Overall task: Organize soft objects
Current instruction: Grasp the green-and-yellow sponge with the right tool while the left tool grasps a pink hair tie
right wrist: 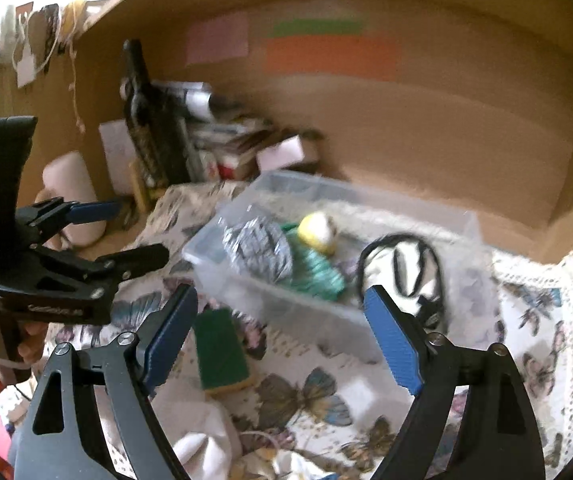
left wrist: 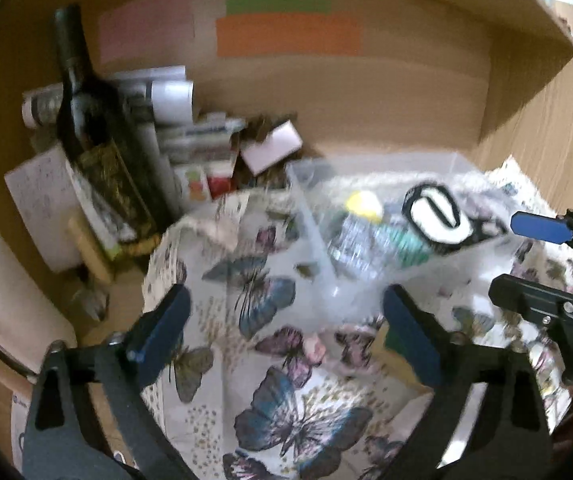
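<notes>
A clear plastic bin (right wrist: 270, 296) stands on a butterfly-print cloth (right wrist: 306, 396). Inside lie a grey patterned soft item (right wrist: 254, 252), a green one (right wrist: 314, 272), a yellow ball (right wrist: 318, 228) and a black-and-white soft item (right wrist: 402, 268). The bin also shows in the left wrist view (left wrist: 310, 216). A green-and-yellow sponge (right wrist: 222, 352) lies on the cloth in front of the bin. White soft cloth (right wrist: 202, 444) lies at the near edge. My left gripper (left wrist: 286, 328) is open and empty above the cloth. My right gripper (right wrist: 282, 328) is open and empty, close above the sponge and bin.
A dark wine bottle (left wrist: 94, 132), stacked papers and boxes (left wrist: 190, 136) and a pink jug (left wrist: 10, 304) crowd the left of the wooden alcove. The wooden back wall (left wrist: 366, 92) carries coloured paper strips. The right wall (left wrist: 546, 120) stands close to the cloth.
</notes>
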Motion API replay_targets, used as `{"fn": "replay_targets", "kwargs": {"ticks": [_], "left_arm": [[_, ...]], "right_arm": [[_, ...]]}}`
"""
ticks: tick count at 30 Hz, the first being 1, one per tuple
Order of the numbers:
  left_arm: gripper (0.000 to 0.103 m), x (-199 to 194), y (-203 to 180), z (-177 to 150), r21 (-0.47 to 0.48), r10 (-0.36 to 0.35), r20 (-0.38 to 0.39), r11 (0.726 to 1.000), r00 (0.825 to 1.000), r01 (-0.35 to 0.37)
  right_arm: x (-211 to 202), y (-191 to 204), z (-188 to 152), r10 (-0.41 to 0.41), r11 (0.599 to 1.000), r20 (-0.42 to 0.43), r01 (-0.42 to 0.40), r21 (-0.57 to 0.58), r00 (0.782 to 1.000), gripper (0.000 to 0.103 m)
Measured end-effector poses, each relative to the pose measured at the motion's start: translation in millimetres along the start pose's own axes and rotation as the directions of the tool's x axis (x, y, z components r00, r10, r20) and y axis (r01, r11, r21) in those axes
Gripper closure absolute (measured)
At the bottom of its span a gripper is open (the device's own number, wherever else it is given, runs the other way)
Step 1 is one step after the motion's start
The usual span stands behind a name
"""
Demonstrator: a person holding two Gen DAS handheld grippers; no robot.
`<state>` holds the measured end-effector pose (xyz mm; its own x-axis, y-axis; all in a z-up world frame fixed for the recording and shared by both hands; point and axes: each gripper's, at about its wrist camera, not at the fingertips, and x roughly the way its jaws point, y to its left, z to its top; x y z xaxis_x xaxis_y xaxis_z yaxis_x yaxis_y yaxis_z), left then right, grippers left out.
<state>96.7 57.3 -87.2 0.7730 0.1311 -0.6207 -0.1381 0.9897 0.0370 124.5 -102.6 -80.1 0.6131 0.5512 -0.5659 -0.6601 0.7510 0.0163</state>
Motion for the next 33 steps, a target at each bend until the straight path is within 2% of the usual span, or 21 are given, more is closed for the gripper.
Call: {"fn": "replay_targets", "kwargs": {"ticks": [1,8,10,15,19,21,23,25,30,32,33], "left_arm": [[0.020,4.8,1.2,-4.1,0.002,-0.008,-0.025,1.000,1.000,0.008],[0.037,31.5,3.3,-24.6,-0.019,-0.070,-0.146,0.997,0.987,0.068],[0.038,36.3,0.3,-31.1,-0.012,-0.076,-0.175,0.997,0.982,0.075],[0.049,47.6,-6.9,-43.7,0.011,-0.089,-0.239,0.995,0.967,0.095],[0.053,51.0,-9.4,-44.9,0.000,-0.107,-0.238,0.994,0.965,0.111],[0.057,53.1,-10.2,-43.2,-0.018,-0.131,-0.246,0.991,0.960,0.131],[0.059,54.8,-11.3,-41.0,-0.040,-0.162,-0.250,0.987,0.955,0.157],[0.063,57.1,-12.6,-40.3,-0.052,-0.179,-0.249,0.984,0.952,0.171],[0.078,61.2,-23.2,-42.2,0.014,-0.118,-0.225,0.992,0.967,0.124],[0.094,60.8,-25.4,-42.0,0.027,-0.117,-0.225,0.992,0.967,0.126],[0.096,61.3,-26.3,-41.2,0.036,-0.115,-0.228,0.991,0.967,0.127]], "right_arm": [[4.4,2.3,-2.3,0.009,1.000,-0.017,-0.009,-0.002,1.000,0.020],[23.8,17.5,-14.5,0.055,0.998,-0.099,-0.058,-0.028,0.994,0.021],[28.6,21.8,-17.2,0.065,0.997,-0.121,-0.071,-0.043,0.991,0.025],[40.0,26.6,-22.6,0.093,0.993,-0.183,-0.105,-0.058,0.979,0.039],[49.8,29.5,-27.9,0.113,0.989,-0.237,-0.132,-0.068,0.965,0.052],[53.0,31.5,-30.8,0.112,0.988,-0.256,-0.136,-0.076,0.960,0.062],[53.2,33.8,-34.2,0.103,0.987,-0.263,-0.130,-0.089,0.959,0.067],[50.1,33.9,-35.4,0.095,0.988,-0.253,-0.123,-0.098,0.963,0.068],[37.2,26.6,-32.4,0.086,0.991,-0.210,-0.105,-0.082,0.974,0.069],[33.1,24.4,-30.5,0.081,0.992,-0.196,-0.097,-0.076,0.977,0.069],[30.9,23.1,-29.5,0.078,0.993,-0.189,-0.093,-0.072,0.979,0.069]]}}
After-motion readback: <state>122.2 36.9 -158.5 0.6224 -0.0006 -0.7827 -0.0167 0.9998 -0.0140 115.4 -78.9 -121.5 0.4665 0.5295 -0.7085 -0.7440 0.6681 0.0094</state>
